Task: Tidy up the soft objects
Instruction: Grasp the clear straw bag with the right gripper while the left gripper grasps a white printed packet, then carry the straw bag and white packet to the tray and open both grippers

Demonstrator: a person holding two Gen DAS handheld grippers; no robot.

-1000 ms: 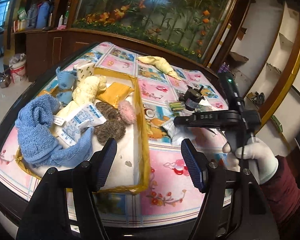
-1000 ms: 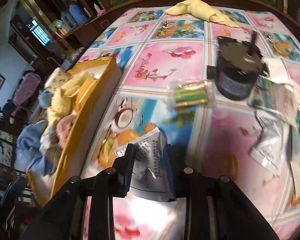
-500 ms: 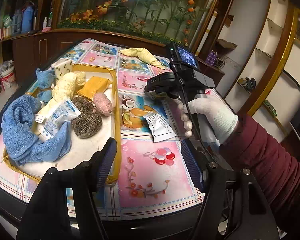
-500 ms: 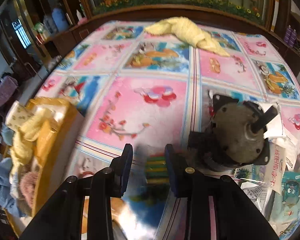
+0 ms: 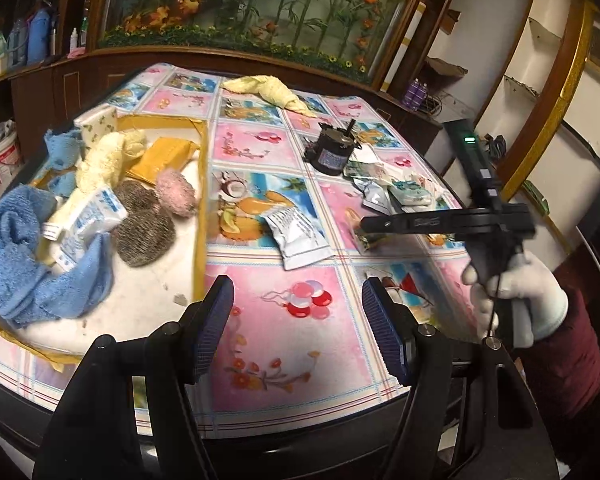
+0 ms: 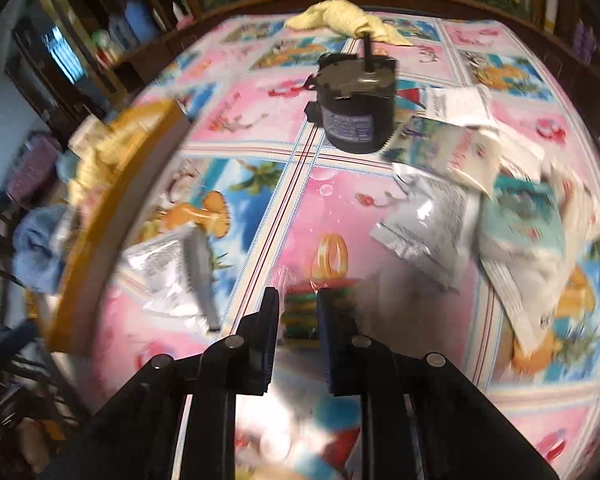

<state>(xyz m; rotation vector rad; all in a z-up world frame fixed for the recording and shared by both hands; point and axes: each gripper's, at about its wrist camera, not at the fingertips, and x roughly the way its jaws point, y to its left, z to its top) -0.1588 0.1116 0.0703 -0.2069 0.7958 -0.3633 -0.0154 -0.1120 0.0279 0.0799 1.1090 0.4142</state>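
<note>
- No brand or label reads clearly: the silver sachet (image 5: 298, 236) and the black motor (image 6: 356, 100) both carry print too small to make out, and the bar of the right gripper (image 6: 298, 312) bears pale letters that are blurred.
- Right gripper: its jaws have just been closing, and the fingers (image 6: 270, 332) now pinch a small striped green-and-yellow packet (image 6: 300, 312) on the desk (image 5: 292, 344).
- Left gripper (image 5: 298, 332): fingers apart, nothing between them, over the pink cloth at the desk's 6 o'clock edge.
- Soft things lie in the yellow-rimmed tray (image 5: 202, 184) at 9 o'clock: a blue towel (image 5: 28, 256), brown scouring pads (image 5: 146, 236), a pink puff (image 5: 176, 192).
- A yellow cloth (image 5: 272, 92) lies at 12 o'clock, well apart from the tray.
- More sachets (image 6: 440, 224) are heaped at 3 o'clock, just beside the motor.
- A white-gloved hand (image 5: 520, 296) holds the right gripper's handle.
</note>
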